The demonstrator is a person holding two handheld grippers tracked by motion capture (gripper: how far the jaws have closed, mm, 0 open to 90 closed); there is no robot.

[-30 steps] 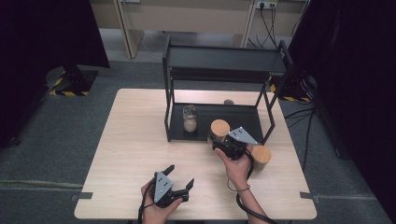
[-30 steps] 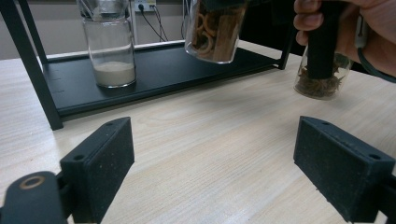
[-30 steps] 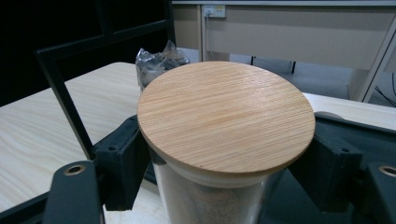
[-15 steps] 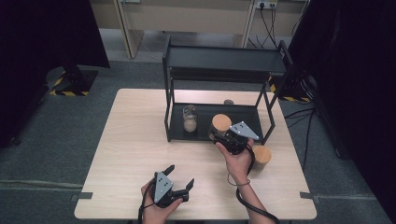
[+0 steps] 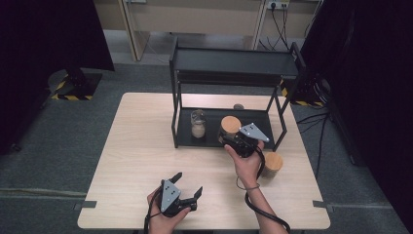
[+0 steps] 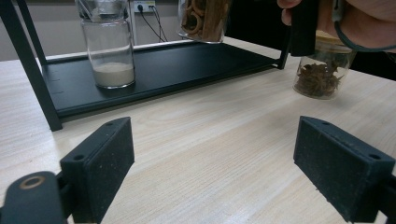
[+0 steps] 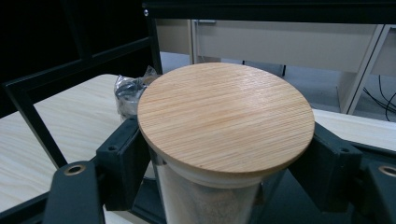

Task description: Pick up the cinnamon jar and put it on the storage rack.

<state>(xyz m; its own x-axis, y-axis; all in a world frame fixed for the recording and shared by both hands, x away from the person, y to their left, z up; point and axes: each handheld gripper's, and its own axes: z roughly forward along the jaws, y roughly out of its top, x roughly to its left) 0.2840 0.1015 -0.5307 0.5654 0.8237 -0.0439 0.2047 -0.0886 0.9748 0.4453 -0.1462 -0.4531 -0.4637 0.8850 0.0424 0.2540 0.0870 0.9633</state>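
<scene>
**Jar with wooden lid held at the rack**

Glass jar with a round wooden lid sits squeezed between the jaws of the right gripper, over the bottom shelf of the black metal rack. At its nine o'clock on that shelf stands a clear glass jar with pale powder. At its four o'clock, on the light wooden table, stands another wooden-lidded jar. The left gripper, at seven o'clock, has its jaws wide apart, holding nothing.

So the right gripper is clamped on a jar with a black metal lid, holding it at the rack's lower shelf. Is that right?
Not quite: the lid is pale wood, not black metal. The right gripper view shows the right gripper clamped on the jar under a round wooden lid; the high view places it at the rack's lower shelf.
</scene>
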